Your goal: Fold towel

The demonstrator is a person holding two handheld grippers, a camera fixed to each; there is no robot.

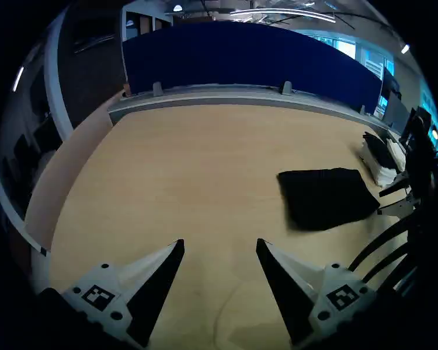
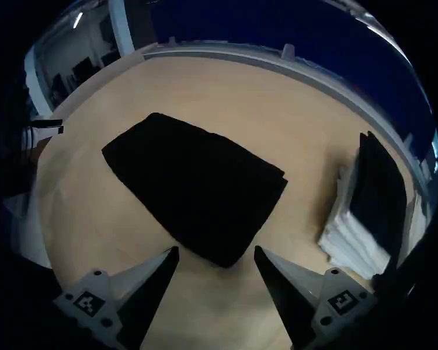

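A black towel (image 2: 195, 184) lies folded into a flat rectangle on the light wooden table (image 2: 236, 93). My right gripper (image 2: 216, 254) hangs open just above its near corner, touching nothing. In the left gripper view the same black towel (image 1: 327, 195) rests at the right of the table (image 1: 190, 169). My left gripper (image 1: 219, 245) is open over bare wood, well to the left of the towel, with nothing between its fingers.
A stack of folded towels (image 2: 365, 216), white below and black on top, sits at the table's right edge; the stack (image 1: 382, 154) also shows in the left gripper view. A blue partition (image 1: 248, 58) runs along the far edge. Dark chair parts (image 1: 406, 233) stand at the right.
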